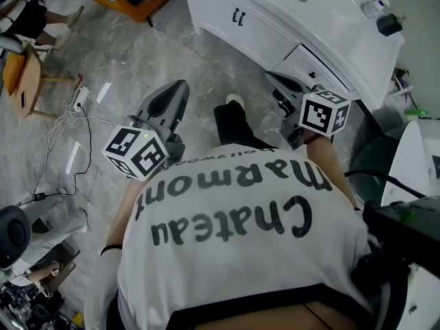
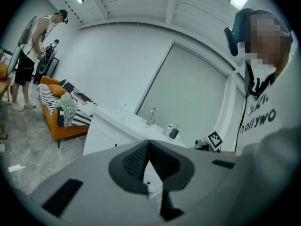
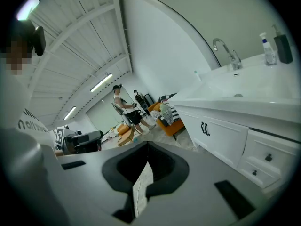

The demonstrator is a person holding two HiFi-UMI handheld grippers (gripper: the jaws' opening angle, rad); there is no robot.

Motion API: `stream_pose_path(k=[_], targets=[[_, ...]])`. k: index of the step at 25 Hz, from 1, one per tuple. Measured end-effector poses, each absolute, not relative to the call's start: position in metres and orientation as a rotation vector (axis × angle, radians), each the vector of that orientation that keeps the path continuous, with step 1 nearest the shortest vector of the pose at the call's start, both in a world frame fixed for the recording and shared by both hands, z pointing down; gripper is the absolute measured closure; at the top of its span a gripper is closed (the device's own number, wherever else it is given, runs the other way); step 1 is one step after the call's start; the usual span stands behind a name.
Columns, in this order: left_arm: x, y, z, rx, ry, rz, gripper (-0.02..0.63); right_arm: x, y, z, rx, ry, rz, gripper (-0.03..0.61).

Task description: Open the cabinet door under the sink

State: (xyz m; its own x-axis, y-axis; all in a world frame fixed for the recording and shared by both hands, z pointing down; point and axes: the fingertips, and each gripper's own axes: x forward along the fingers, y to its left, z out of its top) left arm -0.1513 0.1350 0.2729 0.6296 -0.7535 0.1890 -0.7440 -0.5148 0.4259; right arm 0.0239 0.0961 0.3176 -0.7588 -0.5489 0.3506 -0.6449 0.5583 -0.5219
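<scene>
The white vanity cabinet [image 1: 227, 26] stands ahead at the top of the head view, its doors shut, with a pair of dark door handles [image 1: 237, 17]. In the right gripper view the same handles [image 3: 204, 128] lie right of centre, under the basin with its faucet [image 3: 225, 51]. My left gripper [image 1: 180, 84] hangs over the floor short of the cabinet, jaws together and empty. My right gripper [image 1: 269, 76] is near the drawer side of the cabinet, also shut with nothing in it. Neither touches the cabinet. Both look shut in their own views: left gripper [image 2: 149, 141], right gripper [image 3: 147, 144].
An orange sofa [image 1: 141, 2] with striped cloth stands at the far left of the cabinet. A wooden stool [image 1: 24, 81] and loose cables [image 1: 69, 115] lie on the floor at left. A spray bottle [image 3: 268, 51] and a dark dispenser [image 3: 283, 46] stand on the counter. People [image 3: 124, 109] stand in the background.
</scene>
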Motion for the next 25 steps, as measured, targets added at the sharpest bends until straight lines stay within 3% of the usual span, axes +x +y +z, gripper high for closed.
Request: stream_pose_path(k=[7, 25], targets=[[-0.142, 0.047, 0.281, 2.32, -1.201, 0.005, 0.607, 0.038, -0.005, 0.331, 0.976, -2.595, 1.017, 0.568], [-0.106, -0.079, 0.283, 2.323, -1.176, 0.054, 0.607, 0.042, -0.106, 0.342, 0.821, -2.603, 1.051, 0.568]])
